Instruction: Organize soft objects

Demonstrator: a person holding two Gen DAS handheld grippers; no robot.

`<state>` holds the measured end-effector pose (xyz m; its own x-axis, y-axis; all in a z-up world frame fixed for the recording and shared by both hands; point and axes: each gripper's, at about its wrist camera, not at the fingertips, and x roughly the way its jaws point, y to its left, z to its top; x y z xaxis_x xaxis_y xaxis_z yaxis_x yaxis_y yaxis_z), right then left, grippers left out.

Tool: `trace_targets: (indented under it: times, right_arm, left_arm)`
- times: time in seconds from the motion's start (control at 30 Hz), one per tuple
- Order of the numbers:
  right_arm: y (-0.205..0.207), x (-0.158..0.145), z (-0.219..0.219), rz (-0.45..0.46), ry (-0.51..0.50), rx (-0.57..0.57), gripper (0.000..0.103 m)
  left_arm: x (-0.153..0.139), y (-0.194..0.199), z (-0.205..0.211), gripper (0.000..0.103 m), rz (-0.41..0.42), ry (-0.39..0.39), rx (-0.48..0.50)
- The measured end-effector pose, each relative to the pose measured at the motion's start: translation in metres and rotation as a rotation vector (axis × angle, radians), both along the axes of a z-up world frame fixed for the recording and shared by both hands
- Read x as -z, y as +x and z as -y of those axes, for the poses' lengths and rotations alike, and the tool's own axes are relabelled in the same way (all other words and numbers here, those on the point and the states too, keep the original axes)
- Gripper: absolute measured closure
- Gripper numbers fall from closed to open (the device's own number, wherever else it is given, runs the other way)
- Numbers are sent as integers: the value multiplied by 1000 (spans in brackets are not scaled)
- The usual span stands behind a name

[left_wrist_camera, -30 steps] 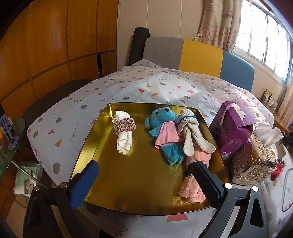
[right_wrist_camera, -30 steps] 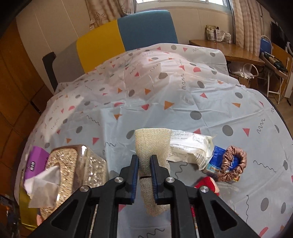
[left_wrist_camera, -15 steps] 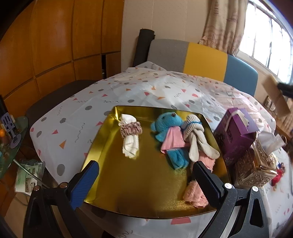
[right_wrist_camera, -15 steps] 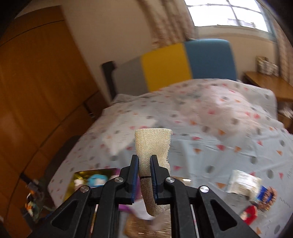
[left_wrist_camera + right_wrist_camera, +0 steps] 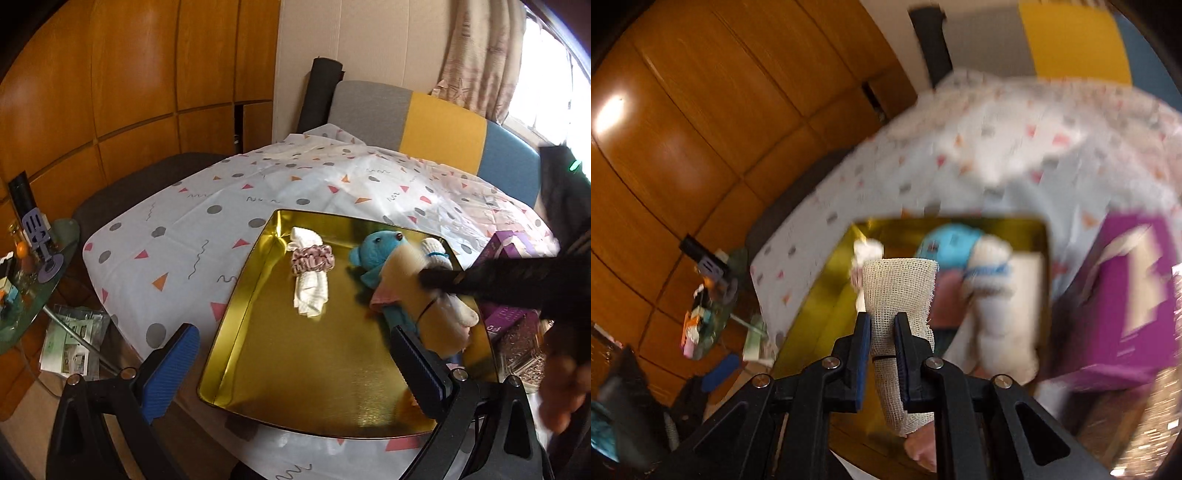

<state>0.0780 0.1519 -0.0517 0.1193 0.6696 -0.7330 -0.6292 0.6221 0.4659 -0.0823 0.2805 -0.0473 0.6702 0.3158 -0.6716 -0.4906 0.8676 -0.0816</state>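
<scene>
2 grippers share the job: the right gripper, clenched on a beige gauze cloth above the gold tray, should lower onto bare gold beside the blue bear, while the left gripper hovers released.

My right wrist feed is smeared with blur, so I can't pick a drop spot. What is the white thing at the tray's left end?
Observer: A folded white cloth with a pink scrunchie around it, lying flat.
Operator: Any bare floor in the gold tray?
Observer: Yes, its whole near half is bare. The blue teddy and a white plush lie far right.
Operator: Where is the left gripper?
Observer: At the tray's near edge, open and empty.
</scene>
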Motion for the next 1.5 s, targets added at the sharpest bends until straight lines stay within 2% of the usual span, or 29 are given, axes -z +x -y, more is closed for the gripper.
trace_targets:
  times: [0.17, 0.23, 0.33, 0.47, 0.63, 0.97, 1.27, 1.5]
  right_arm:
    - [0, 40, -13, -30, -106, 34, 88]
    - [0, 47, -13, -14, -133, 42, 87]
    - [-1, 49, -12, 23, -170, 52, 79]
    - [-1, 41, 0, 42, -156, 59, 72]
    - [-7, 22, 8, 91, -145, 78, 69]
    - [-27, -14, 35, 314, -173, 157, 67]
    - [-39, -44, 81, 503, -211, 251, 67]
    - [-34, -62, 139, 568, -216, 353, 67]
  left_arm:
    - [3, 0, -3, 0, -7, -8, 3]
    - [4, 0, -3, 0, -8, -7, 4]
    - [4, 1, -3, 0, -9, -11, 6]
    - [3, 3, -1, 0, -12, -6, 11]
    - [1, 3, 3, 0, -11, 3, 18]
    - [-5, 0, 10, 0, -3, 21, 33]
    - [-7, 0, 19, 0, -10, 36, 60]
    - [-8, 3, 28, 0, -15, 55, 86]
